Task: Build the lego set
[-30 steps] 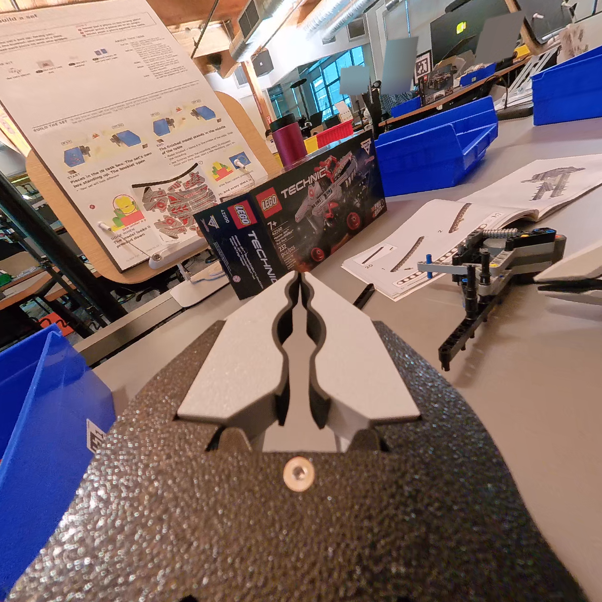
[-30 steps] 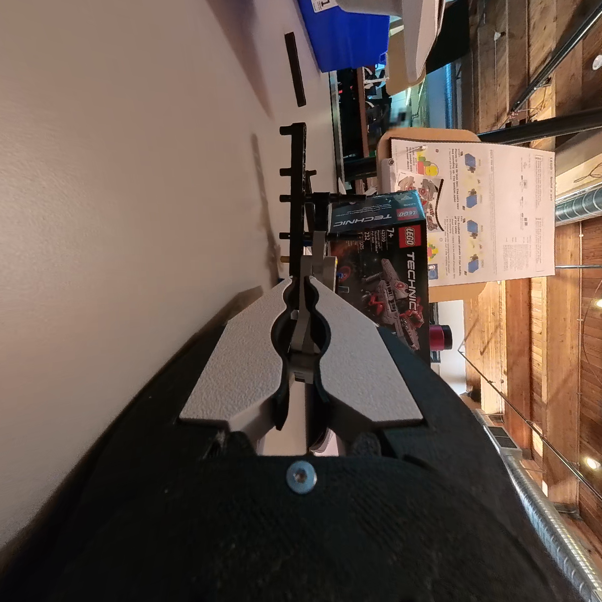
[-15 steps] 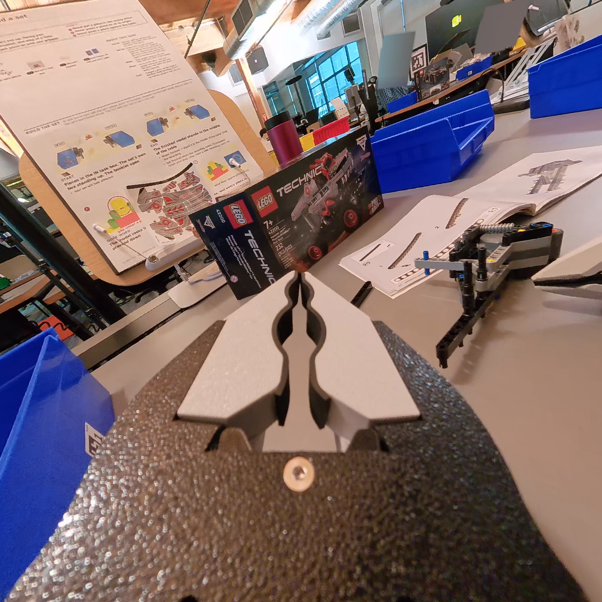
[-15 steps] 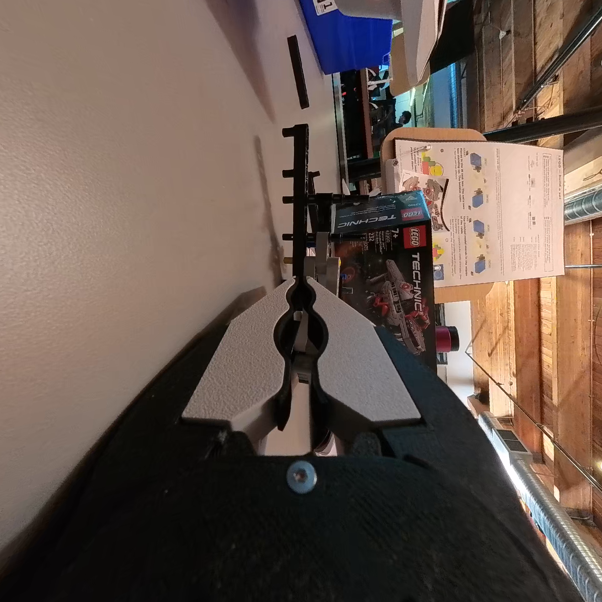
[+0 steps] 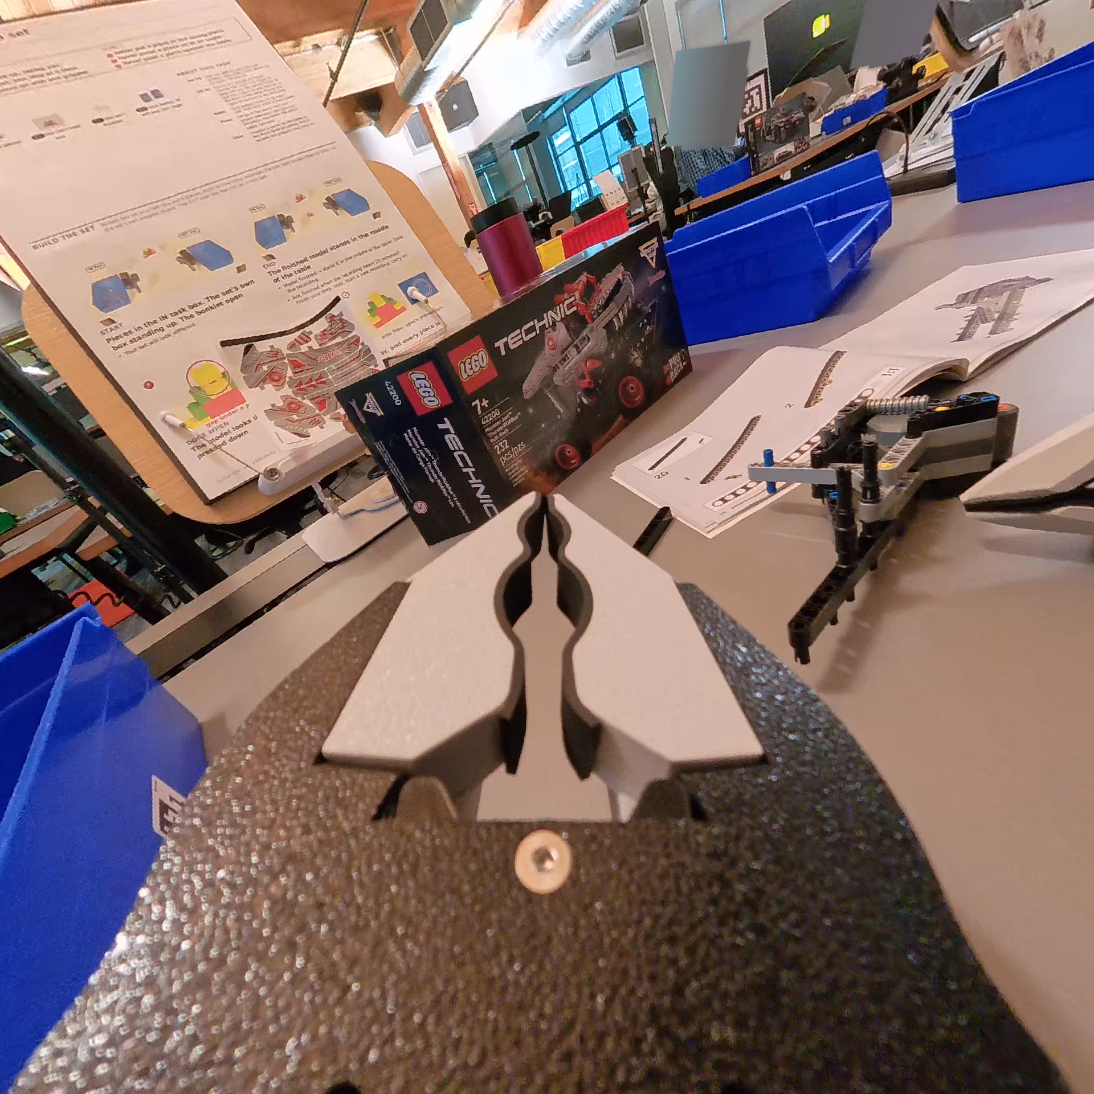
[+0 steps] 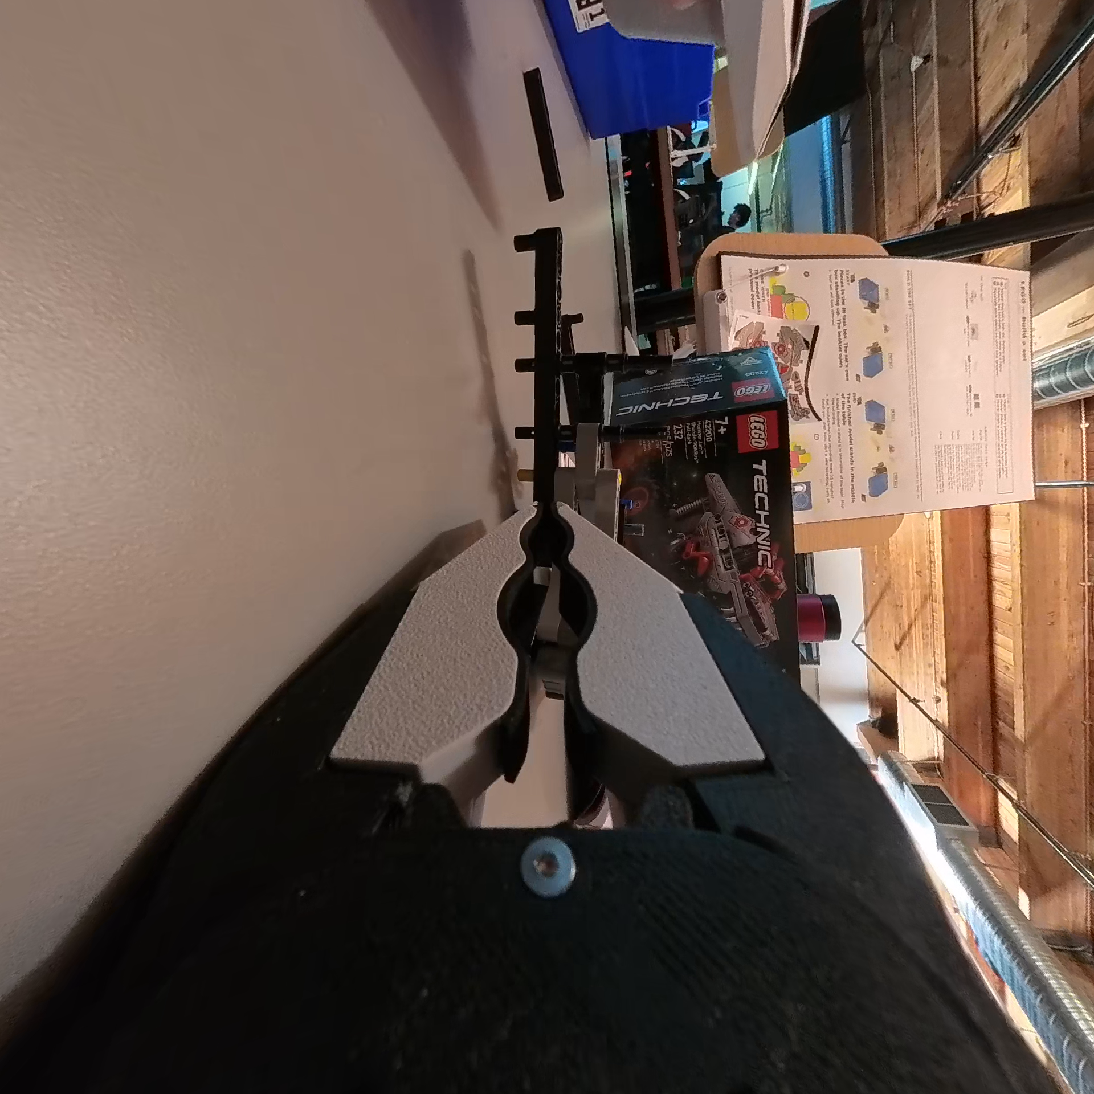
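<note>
Left gripper [image 5: 546, 503]: grey fingers closed tip to tip, nothing between them, held above the grey table [image 5: 888, 740].

Right gripper [image 6: 546, 509]: fingers clamped on the part-built grey and black lego assembly [image 6: 547, 379]. Its long black studded beam projects straight ahead of the tips, close beside the table surface. This view is rolled sideways.

Dark printed cardboard set box [image 5: 533, 385]: standing directly ahead of the left gripper; carries a red brand logo, lettering and a vehicle picture. Wording not transcribed.

White open instruction booklet [image 5: 829, 408]: ahead and right of the left gripper, flat, printed diagrams; left view only.

White printed instruction poster on a wooden board [image 5: 195, 237]: ahead and left, behind the box.

Loose black straight beam [image 6: 543, 133]: flat on the table, well ahead of the right gripper.

Blue plastic bins [image 5: 775, 260]: beyond the box; another at the left gripper's near left.
</note>
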A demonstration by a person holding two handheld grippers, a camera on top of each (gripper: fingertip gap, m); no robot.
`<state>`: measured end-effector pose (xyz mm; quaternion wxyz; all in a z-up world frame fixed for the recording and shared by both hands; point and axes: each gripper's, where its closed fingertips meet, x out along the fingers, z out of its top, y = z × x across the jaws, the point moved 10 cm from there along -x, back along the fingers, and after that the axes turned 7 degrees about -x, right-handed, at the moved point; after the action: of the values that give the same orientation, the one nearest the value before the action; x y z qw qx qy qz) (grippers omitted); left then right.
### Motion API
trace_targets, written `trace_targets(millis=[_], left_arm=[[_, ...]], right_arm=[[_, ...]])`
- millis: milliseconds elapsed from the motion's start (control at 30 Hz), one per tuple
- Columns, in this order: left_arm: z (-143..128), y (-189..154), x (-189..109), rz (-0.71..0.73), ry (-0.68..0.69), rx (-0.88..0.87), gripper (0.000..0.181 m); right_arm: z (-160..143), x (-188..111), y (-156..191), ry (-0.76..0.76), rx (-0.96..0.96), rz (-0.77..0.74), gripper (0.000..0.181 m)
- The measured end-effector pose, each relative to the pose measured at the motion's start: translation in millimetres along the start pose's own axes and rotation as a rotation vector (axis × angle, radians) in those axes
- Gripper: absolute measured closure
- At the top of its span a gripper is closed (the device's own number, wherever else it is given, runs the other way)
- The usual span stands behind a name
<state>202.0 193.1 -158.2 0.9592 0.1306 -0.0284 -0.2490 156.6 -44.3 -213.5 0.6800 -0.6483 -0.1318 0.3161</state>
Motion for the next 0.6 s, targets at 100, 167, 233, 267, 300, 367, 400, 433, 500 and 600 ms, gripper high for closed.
trace_targets(millis=[100, 167, 233, 267, 300, 367, 400, 433, 500, 600], left_arm=[[-0.3, -1.1, 1.0, -0.024, 0.007, 0.006, 0.181], [0.4, -1.0, 1.7, -0.050, 0.010, -0.016, 0.181], [1.2, -0.7, 4.4, -0.120, 0.042, -0.068, 0.181], [1.3, 1.0, 6.3, -0.134, 0.063, -0.090, 0.181], [1.3, 3.2, 8.8, -0.143, 0.095, -0.109, 0.181], [0.7, 5.9, 14.5, -0.198, 0.175, -0.149, 0.174], [0.7, 6.6, 17.4, -0.229, 0.215, -0.169, 0.169], [0.6, 7.4, 20.0, -0.247, 0.258, -0.186, 0.165], [1.7, 8.9, 24.8, -0.267, 0.331, -0.195, 0.155], [3.8, 11.0, 31.3, -0.288, 0.417, -0.141, 0.152]], right_arm=[[-0.3, 0.1, 0.0, -0.002, 0.003, 0.002, 0.181], [-0.3, 0.1, -0.1, -0.002, 0.003, 0.002, 0.181], [-0.5, 0.6, -0.1, -0.002, 0.004, 0.002, 0.181], [-0.7, 1.0, -0.3, -0.002, 0.005, 0.002, 0.181], [-0.9, 1.4, -0.3, -0.002, 0.007, 0.003, 0.181], [-1.0, 2.0, -0.5, -0.002, 0.009, 0.004, 0.181], [-1.2, 2.1, -0.5, -0.003, 0.010, 0.004, 0.181], [-1.3, 2.1, -0.5, -0.003, 0.010, 0.004, 0.181], [-1.5, 1.8, -0.5, -0.003, 0.009, 0.003, 0.181], [-2.1, 2.1, -0.7, -0.006, 0.013, 0.006, 0.181]])
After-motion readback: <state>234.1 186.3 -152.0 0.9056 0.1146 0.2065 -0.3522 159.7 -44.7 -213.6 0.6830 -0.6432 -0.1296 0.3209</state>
